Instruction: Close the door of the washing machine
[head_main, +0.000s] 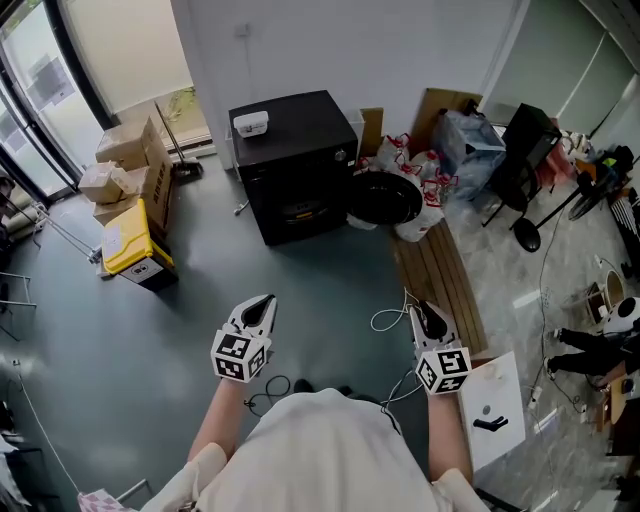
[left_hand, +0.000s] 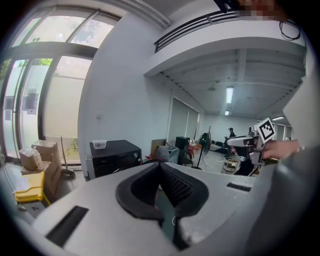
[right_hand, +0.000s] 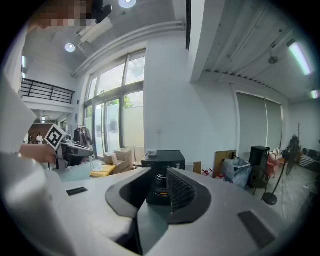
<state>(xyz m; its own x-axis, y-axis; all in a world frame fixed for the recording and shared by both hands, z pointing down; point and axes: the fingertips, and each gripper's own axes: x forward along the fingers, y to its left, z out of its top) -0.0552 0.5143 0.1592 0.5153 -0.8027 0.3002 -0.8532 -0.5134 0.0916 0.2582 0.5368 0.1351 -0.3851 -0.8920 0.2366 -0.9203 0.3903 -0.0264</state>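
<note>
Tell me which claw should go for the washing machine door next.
Right. The door stands open at the right of the washing machine, nearer the right claw than the left claw. Both are well short of it.

Daylight pours through the tall windows (left_hand: 45, 75) left of the washer (head_main: 300, 165) — the panes wash out to near white in both gripper views. In the head view the floor (head_main: 150, 330) before the washer is evenly lit with soft, faint shadows; right of the washer it carries pale glare patches. Ceiling lamps (left_hand: 229, 94) glow far right of the washer. Both gripper views bend hard at their rims — the corners go black.
</note>
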